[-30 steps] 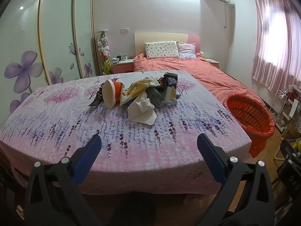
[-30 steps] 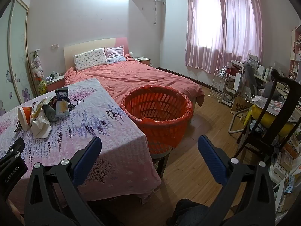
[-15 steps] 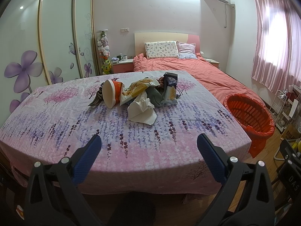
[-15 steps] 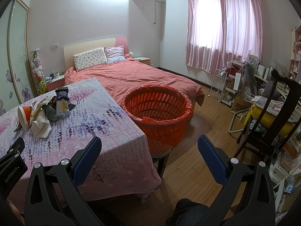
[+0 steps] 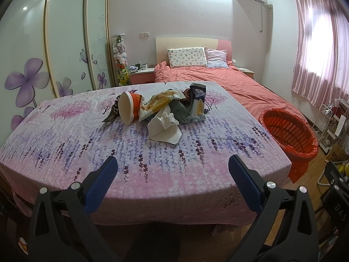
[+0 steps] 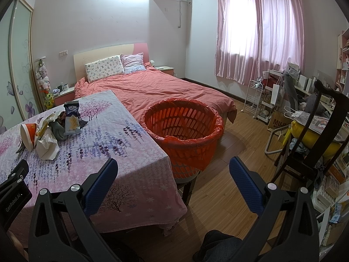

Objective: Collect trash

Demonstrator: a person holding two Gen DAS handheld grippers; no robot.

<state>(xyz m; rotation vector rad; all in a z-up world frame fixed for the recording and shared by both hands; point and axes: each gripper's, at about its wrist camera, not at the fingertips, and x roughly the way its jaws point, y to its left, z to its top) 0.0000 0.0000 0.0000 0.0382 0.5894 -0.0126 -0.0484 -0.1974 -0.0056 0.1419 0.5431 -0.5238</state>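
Two grippers, left (image 5: pixel 172 168) and right (image 6: pixel 173 170), jaws spread, empty. Nearest pick: crumpled white tissue (image 5: pixel 163 128); pinch its raised fold, probably light. Destination: orange slotted plastic basket (image 6: pixel 182 128).

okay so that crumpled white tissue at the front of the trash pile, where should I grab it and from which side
Grip the crumpled white tissue at its bunched, raised top. Come from the near table edge with the left gripper, which is open and facing it. The tissue's near side is clear, while the paper cup and wrappers crowd its far side.
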